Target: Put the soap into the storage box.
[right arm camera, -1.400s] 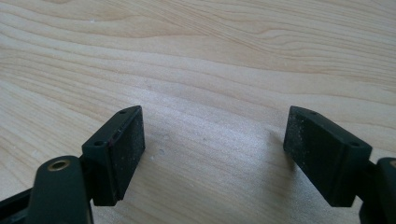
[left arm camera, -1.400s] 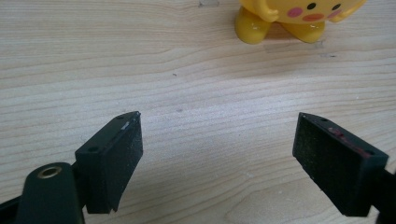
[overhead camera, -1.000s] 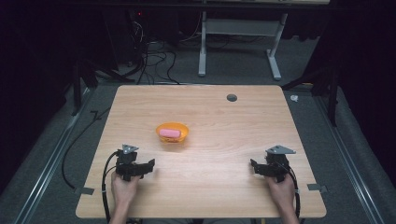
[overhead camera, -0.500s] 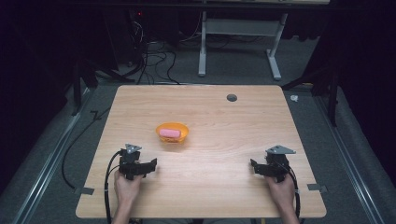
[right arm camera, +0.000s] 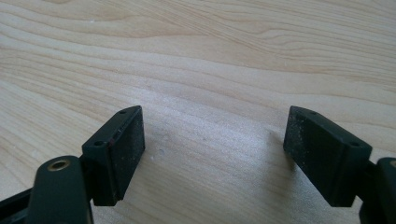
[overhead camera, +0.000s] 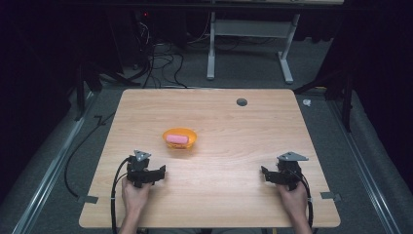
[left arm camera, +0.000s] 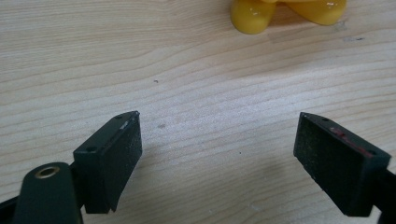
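Observation:
An orange bowl (overhead camera: 179, 140) stands a little left of the table's middle, with a pink oblong object (overhead camera: 176, 139) lying in it. My left gripper (overhead camera: 157, 174) rests near the front left, just in front of the bowl, its jaws wide apart and nothing between them. In the left gripper view the open gripper (left arm camera: 219, 121) faces bare wood, and the bowl's yellow-orange underside (left arm camera: 289, 11) shows at the top edge. My right gripper (overhead camera: 267, 174) sits at the front right, also open. Its own view shows the gripper (right arm camera: 215, 116) over bare wood grain.
The wooden table (overhead camera: 229, 146) has a round cable hole (overhead camera: 241, 102) near its back edge. Grey tape tabs (overhead camera: 87, 199) mark the front corners. Behind the table are a white desk frame (overhead camera: 248, 44) and floor cables (overhead camera: 160, 63).
My left gripper has edged slightly to the right, toward the bowl. The right gripper and the bowl have stayed put.

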Motion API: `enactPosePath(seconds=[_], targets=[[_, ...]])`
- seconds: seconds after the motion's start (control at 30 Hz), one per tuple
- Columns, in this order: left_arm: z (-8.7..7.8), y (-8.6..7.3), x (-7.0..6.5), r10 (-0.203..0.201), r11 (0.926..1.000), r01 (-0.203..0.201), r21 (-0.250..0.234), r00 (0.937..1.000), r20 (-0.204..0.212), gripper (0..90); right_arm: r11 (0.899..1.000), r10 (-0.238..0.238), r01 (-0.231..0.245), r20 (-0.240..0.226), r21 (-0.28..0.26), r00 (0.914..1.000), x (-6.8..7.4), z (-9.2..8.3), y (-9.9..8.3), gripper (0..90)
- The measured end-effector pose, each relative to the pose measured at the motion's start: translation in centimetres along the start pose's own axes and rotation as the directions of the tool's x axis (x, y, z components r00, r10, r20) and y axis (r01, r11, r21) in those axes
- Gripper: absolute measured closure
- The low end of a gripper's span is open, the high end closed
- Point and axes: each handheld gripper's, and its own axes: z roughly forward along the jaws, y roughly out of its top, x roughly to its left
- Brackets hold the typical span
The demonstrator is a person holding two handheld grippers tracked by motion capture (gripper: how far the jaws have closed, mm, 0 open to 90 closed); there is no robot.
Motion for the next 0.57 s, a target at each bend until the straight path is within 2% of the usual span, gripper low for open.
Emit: enactPosePath(seconds=[0.17,0.23,0.27,0.3,0.57], targets=[[0.4,-0.2,-0.2,0.016,0.9998,-0.015,0.01,0.9998,-0.013,15.6,1.0,-0.001,0.001,0.0,0.0,1.0,0.0,0.0,0.0,21.3],[0.5,-0.7,-0.2,0.027,0.9993,-0.028,-0.024,0.9993,-0.025,15.2,1.0,0.0,0.0,0.0,0.0,1.0,0.0,0.0,0.0,21.3],[0.5,-0.7,-0.2,0.027,0.9993,-0.028,-0.024,0.9993,-0.025,15.1,1.0,0.0,0.0,0.0,0.0,1.0,0.0,0.0,0.0,21.3],[0.5,-1.0,-0.2,0.029,0.9984,-0.03,-0.049,0.9993,-0.024,15.0,1.0,0.0,0.0,0.0,0.0,1.0,0.0,0.0,0.0,21.3],[0.5,-1.1,-0.2,0.021,0.9982,-0.023,-0.055,0.9994,-0.029,14.8,1.0,0.0,0.0,0.0,0.0,1.0,0.0,0.0,0.0,21.3]])
